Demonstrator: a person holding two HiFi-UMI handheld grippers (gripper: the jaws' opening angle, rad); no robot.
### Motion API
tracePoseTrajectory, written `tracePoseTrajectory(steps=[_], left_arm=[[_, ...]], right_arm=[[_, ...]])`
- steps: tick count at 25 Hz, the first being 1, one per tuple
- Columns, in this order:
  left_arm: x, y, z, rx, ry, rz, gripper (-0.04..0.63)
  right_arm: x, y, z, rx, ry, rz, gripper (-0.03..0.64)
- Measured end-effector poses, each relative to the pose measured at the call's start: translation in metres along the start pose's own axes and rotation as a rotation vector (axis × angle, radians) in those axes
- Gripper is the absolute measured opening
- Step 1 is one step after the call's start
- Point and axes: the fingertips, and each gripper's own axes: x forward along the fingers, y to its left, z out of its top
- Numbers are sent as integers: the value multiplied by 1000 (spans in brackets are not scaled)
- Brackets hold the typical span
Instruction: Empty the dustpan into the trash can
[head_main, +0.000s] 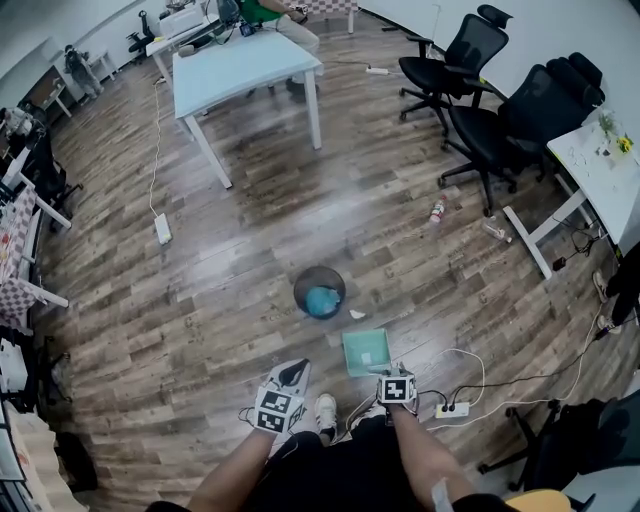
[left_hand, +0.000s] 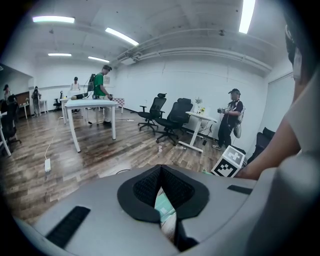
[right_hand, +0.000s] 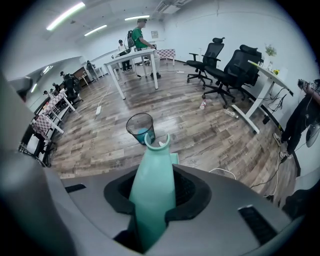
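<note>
Lifting that dustpan (head_main: 365, 350) cleanly is the whole trick imo. It sits on the floor (head_main: 250, 200) just beside the trash can (head_main: 319, 291), with the right gripper (right_hand: 154, 197) jaws clamped on its handle (right_hand: 152, 170). Keep it level and tip only once it's over the can. The left gripper (left_hand: 161, 187) jaws are pressed together, holding nothing I can make out.

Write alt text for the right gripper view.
A teal dustpan handle is gripped between the right gripper's jaws, its tip pointing at a dark mesh trash can on the wood floor. Black office chairs, a white table and a person in green stand beyond.
</note>
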Motion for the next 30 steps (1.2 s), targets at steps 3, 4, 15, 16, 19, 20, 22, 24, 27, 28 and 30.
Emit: tracePoseTrajectory(steps=[3,4,15,16,19,20,22,24,27,28,30], left_arm=[[3,-2,5,1,-7,-12,12],[3,-2,5,0,-8,-15,12],[-3,0,8,6,-21,-26,12],[-3,0,9,4,-25,-27,12],[-4,1,16,3,-41,-28,12],[-4,2,19,3,-49,-27,12],[-6,5,26,0,-65,-25,12],[-7,5,32,-5,-82,-25,12],[-6,5,38,-12,-105,-26,12],[-7,6,41,-16,-114,-25,12],[-10,9,48,-30,-139,-22,12]], right_arm=[[1,3,-9,8,44,19,126],[1,5,-11,8,56,32,132],[-13,17,12,7,-33,110,285],[-19,16,21,4,-65,108,290],[-39,15,48,9,-167,104,293],[-48,14,59,10,-200,101,293],[-66,15,81,10,-263,97,293],[-87,15,101,18,-321,99,293],[-121,14,134,25,-416,95,293],[-132,16,145,25,-445,96,293],[-154,22,162,30,-493,110,293]])
